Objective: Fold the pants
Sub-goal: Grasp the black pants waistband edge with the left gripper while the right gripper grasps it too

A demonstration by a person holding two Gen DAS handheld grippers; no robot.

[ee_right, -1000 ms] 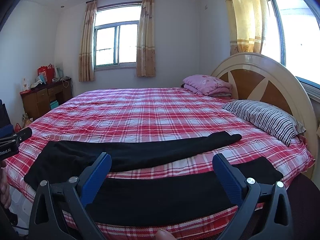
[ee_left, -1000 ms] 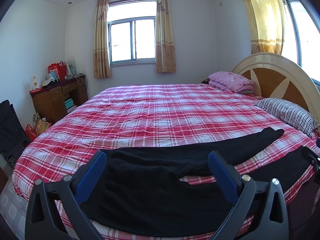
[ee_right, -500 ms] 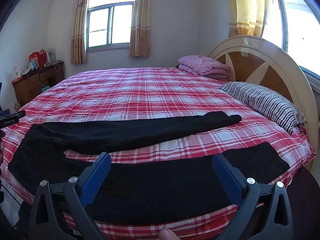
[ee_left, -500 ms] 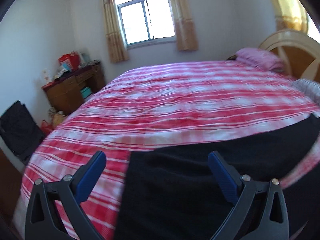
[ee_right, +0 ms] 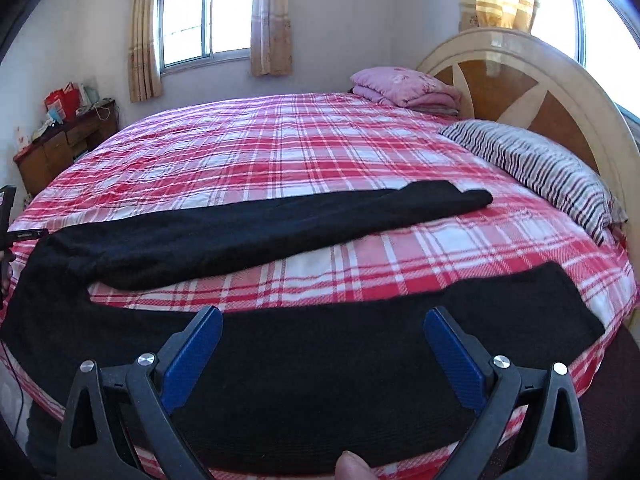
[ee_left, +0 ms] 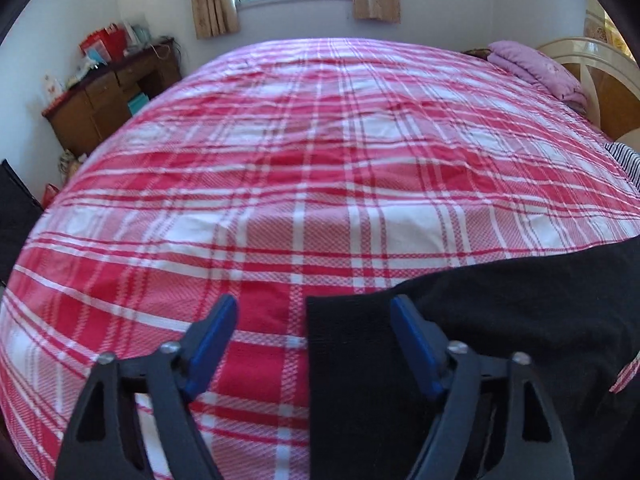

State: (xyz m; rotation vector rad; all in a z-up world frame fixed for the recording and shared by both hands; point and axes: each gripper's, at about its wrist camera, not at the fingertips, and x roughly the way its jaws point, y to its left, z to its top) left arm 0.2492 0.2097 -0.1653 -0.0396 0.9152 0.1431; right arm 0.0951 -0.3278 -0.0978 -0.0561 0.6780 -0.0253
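Black pants (ee_right: 248, 236) lie spread across the near part of a red plaid bed (ee_right: 304, 148), waist at the left, two legs running right, the near leg (ee_right: 360, 344) along the bed's front edge. My right gripper (ee_right: 322, 344) is open, low over the near leg's middle. In the left wrist view my left gripper (ee_left: 312, 332) is open and close to the bed, straddling the left edge of the pants' waist (ee_left: 348, 360). Its right finger is over black cloth, its left over plaid sheet.
A striped pillow (ee_right: 536, 164) and a folded pink blanket (ee_right: 404, 86) lie by the round headboard (ee_right: 532, 80) at the right. A wooden dresser (ee_left: 112, 92) with clutter stands against the left wall. A dark bag (ee_left: 16, 216) sits by the bed's left side.
My left gripper has dropped down and forward to the waist's left edge and its jaws have narrowed. My right gripper has tilted down closer over the near leg.
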